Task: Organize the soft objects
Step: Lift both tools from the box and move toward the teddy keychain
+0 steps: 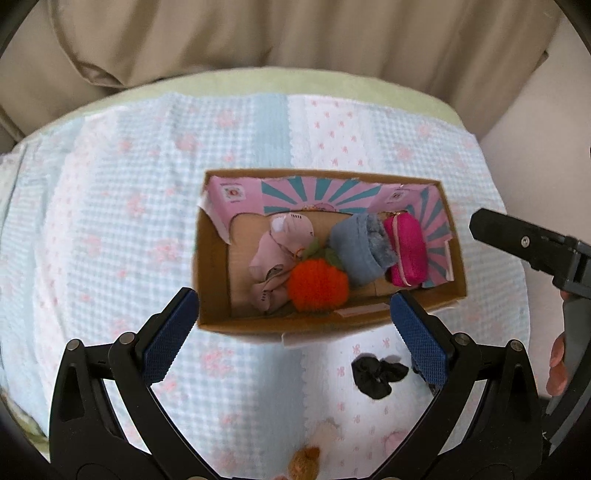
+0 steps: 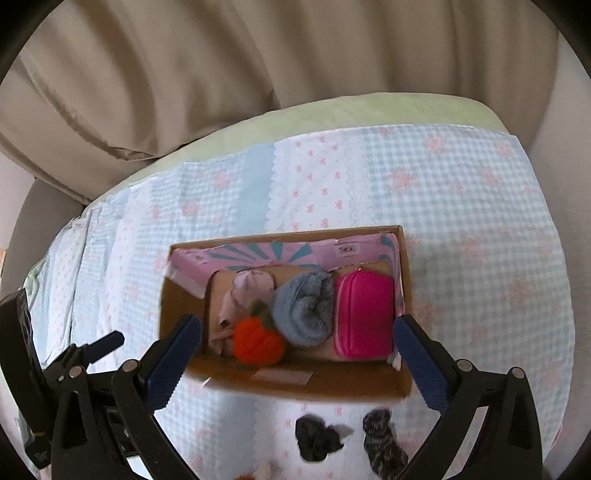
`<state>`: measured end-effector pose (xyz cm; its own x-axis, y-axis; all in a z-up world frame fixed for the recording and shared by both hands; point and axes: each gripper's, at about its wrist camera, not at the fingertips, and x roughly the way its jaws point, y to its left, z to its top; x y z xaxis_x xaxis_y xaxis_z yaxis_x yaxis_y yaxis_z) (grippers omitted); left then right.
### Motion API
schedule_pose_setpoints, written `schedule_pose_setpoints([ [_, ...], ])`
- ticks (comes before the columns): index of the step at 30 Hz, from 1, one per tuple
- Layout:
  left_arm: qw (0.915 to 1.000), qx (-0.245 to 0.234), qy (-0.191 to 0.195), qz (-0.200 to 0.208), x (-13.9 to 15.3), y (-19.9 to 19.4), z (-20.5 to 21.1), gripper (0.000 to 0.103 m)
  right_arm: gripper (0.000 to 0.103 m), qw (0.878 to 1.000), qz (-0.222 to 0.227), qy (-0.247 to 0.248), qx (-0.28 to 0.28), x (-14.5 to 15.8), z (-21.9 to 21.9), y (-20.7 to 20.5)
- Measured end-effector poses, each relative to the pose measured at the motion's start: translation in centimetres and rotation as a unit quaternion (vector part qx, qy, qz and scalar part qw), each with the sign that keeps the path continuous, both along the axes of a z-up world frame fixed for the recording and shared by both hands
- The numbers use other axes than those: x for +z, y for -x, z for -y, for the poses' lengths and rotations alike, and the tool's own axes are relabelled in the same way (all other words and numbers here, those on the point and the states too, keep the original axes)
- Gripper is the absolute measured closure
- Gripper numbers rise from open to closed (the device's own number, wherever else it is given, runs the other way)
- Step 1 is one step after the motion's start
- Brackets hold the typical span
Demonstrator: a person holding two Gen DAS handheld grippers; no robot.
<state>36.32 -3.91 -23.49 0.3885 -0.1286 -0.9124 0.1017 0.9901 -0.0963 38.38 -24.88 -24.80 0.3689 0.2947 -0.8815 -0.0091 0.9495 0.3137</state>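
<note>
A cardboard box (image 1: 214, 273) (image 2: 177, 302) sits on a checked blanket. Inside lie a pink cloth (image 1: 275, 258) (image 2: 240, 295), an orange knitted pumpkin (image 1: 317, 286) (image 2: 258, 341), a rolled grey-blue sock (image 1: 358, 247) (image 2: 304, 314) and a magenta pouch (image 1: 406, 251) (image 2: 364, 314). A black scrunchie (image 1: 378, 373) (image 2: 316, 437) lies on the blanket in front of the box, with a dark patterned scrunchie (image 2: 384, 443) beside it. My left gripper (image 1: 295, 332) is open and empty above the box's near edge. My right gripper (image 2: 297, 350) is open and empty over the box.
The blue-and-pink checked blanket (image 1: 110, 221) (image 2: 480, 221) covers a green-edged bed. Beige curtain (image 1: 258, 33) (image 2: 221, 74) hangs behind. A small brown plush item (image 1: 304, 463) lies at the near edge. The right gripper's body (image 1: 535, 251) shows at right in the left wrist view.
</note>
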Motion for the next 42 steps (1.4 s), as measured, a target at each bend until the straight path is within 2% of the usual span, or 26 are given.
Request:
schedule_pose_setpoints([
  [6, 0.9993, -0.002, -0.008, 0.036, 4.4, 3.7, -1.4, 0.000, 0.000, 0.999, 0.028, 0.021, 0.004, 4.4, -0.3, 3.8],
  [13, 0.9965, 0.023, -0.008, 0.080, 8.3, 9.9, -3.9, 0.000, 0.000, 0.997, 0.055, 0.047, -0.015, 8.8, 0.0, 9.7],
  [19, 0.9951, 0.015, -0.017, 0.096, 9.5, 15.1, -4.9, 0.000, 0.000, 0.993, 0.070, 0.085, -0.031, 10.6, -0.4, 15.2],
  [26, 0.9934, 0.025, 0.004, 0.112, 10.2, 20.5, -6.2, 0.000, 0.000, 0.990, 0.092, 0.096, -0.056, 11.8, -0.9, 21.0],
  [31, 0.9926, 0.033, 0.008, 0.116, 9.3, 24.4, -5.9, 0.000, 0.000, 0.987, 0.112, 0.106, -0.045, 12.0, -1.8, 25.0],
  [35, 0.9920, 0.031, 0.010, 0.122, 7.9, 27.3, -5.1, 0.000, 0.000, 0.987, 0.116, 0.099, -0.044, 10.7, -1.9, 27.9],
  [42, 0.9914, 0.007, -0.018, 0.130, 3.4, 31.4, -3.0, 0.000, 0.000, 0.987, 0.117, 0.088, -0.071, 6.6, -1.1, 33.5],
])
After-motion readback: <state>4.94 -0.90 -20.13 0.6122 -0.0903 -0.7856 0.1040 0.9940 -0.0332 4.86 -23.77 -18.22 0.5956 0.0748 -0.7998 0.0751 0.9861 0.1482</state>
